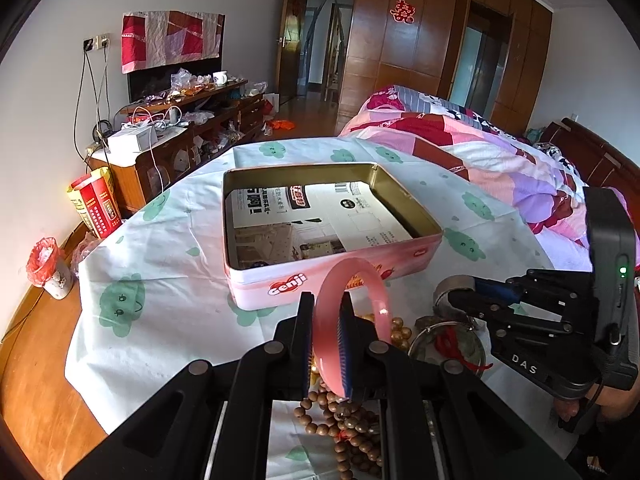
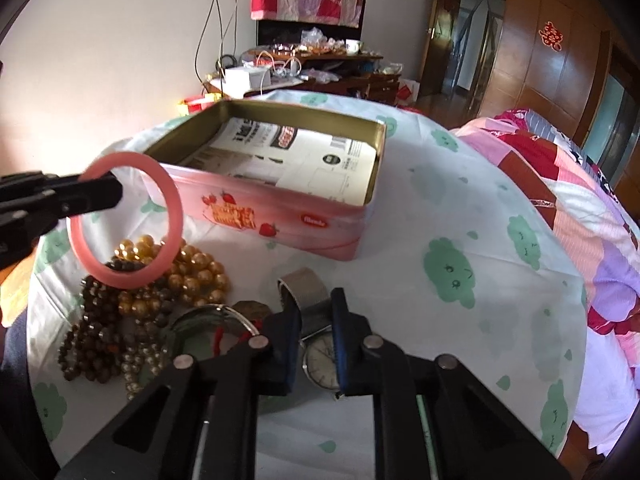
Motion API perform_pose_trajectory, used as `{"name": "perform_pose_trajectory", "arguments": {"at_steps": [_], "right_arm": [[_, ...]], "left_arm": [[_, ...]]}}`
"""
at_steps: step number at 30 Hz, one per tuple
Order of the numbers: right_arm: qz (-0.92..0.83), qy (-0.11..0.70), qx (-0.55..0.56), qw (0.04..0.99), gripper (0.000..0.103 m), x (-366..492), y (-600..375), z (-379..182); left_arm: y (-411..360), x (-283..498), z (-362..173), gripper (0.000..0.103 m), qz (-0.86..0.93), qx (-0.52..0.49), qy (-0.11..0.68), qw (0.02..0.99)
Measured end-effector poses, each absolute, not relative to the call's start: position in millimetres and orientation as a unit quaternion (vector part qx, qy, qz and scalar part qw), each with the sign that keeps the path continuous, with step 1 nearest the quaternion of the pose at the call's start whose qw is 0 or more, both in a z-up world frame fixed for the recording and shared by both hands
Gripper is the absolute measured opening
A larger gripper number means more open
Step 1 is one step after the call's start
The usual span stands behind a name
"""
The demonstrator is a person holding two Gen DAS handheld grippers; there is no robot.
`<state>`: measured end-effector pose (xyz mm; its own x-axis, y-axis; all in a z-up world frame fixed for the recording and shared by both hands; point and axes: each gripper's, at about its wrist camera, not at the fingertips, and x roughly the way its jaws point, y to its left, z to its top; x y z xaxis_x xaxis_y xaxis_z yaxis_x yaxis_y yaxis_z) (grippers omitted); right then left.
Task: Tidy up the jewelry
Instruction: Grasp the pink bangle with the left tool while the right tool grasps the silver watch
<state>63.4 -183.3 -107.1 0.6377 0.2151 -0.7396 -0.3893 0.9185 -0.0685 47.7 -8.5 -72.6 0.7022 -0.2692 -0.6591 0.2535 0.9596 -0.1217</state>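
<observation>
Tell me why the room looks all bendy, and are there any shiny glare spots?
Left wrist view: the fisheye lens bows the walls and darkens the corners; a small glint sits on the pink bangle that the left tool grips. Right wrist view: same bending; the wall beside the tin box is washed out bright, and the gold beads sparkle.

The setting was a bedroom in a home. A bed [image 1: 460, 148] covered with a pink, red and purple patchwork quilt [image 2: 580, 184] stood beside the work surface, which was draped in a white cloth printed with green clouds [image 1: 160, 280]. Wood-panelled wardrobe doors bearing a red paper double-happiness cutout [image 1: 403, 11] lined the far wall. A low wooden cabinet [image 1: 192, 128], cluttered with cables, boxes and a mug, stood against the white wall beneath a cloth-covered television [image 1: 172, 40].
</observation>
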Motion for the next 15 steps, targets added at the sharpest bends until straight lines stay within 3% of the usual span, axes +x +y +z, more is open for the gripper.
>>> {"name": "perform_pose_trajectory", "arguments": {"at_steps": [15], "right_arm": [[0.164,0.319,-0.062,0.931,0.016,51.0,-192.1,-67.7]], "left_arm": [[-7.3,47.4,-52.3,0.01,-0.144,-0.008,0.335,0.931]]}}
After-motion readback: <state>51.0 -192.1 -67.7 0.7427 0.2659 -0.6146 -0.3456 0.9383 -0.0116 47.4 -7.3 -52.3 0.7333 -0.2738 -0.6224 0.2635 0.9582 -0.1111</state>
